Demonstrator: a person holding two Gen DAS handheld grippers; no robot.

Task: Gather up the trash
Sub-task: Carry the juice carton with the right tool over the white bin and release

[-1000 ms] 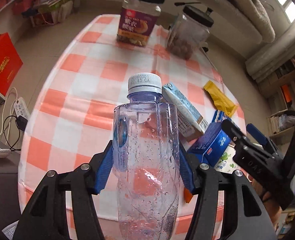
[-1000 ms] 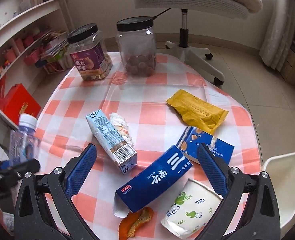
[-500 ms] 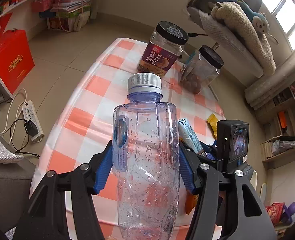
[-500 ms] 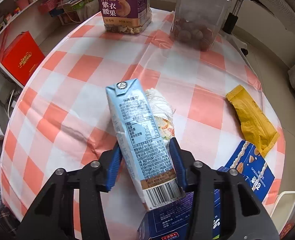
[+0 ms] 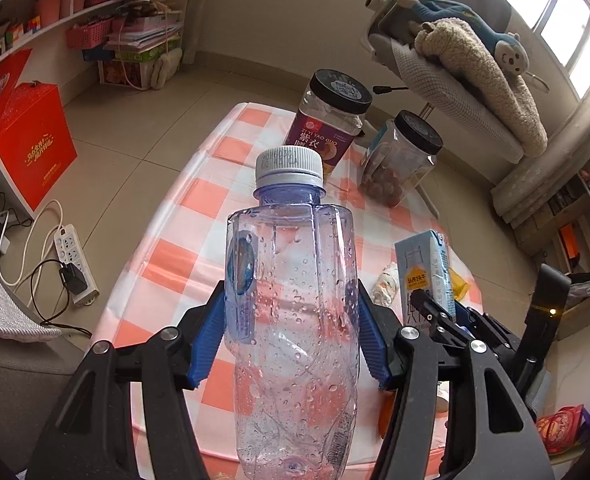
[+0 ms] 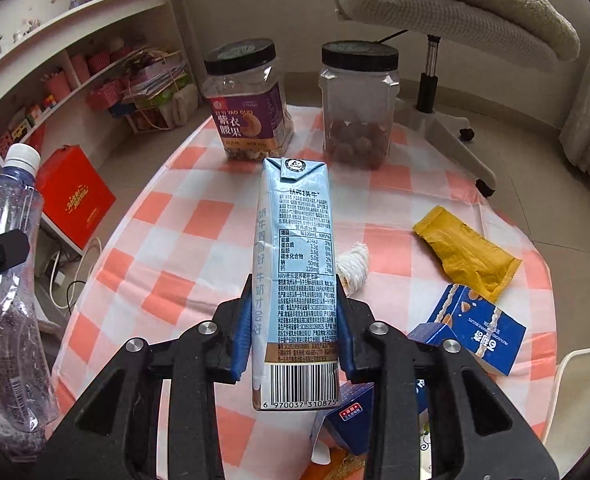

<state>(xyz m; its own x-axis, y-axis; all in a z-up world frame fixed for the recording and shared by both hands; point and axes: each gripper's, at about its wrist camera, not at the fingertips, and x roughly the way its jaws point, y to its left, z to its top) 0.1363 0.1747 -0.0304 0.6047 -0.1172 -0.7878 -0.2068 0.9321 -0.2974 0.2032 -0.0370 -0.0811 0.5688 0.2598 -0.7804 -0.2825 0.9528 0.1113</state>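
Left tool point(image 5: 291, 332): we squeeze the water bottle point(image 5: 291, 312), upright, up over the bench point(image 5: 199, 216) edge.
Right tool point(image 6: 295, 332): we grip the milk carton point(image 6: 297, 280), lifted above the bench.

Beige tiled floor point(image 5: 143, 132), plain pale walls. White shelf unit point(image 6: 75, 40) along wall, left of left gripper point(image 5: 291, 320): pink baskets, stacked papers, red box point(image 5: 27, 136) leaning at foot. White power strip point(image 5: 73, 256) with cables on floor, near left. Office chair point(image 6: 447, 120) beyond table point(image 5: 199, 216), draped in fleece throw. Daylit window point(image 5: 575, 36) upper right.
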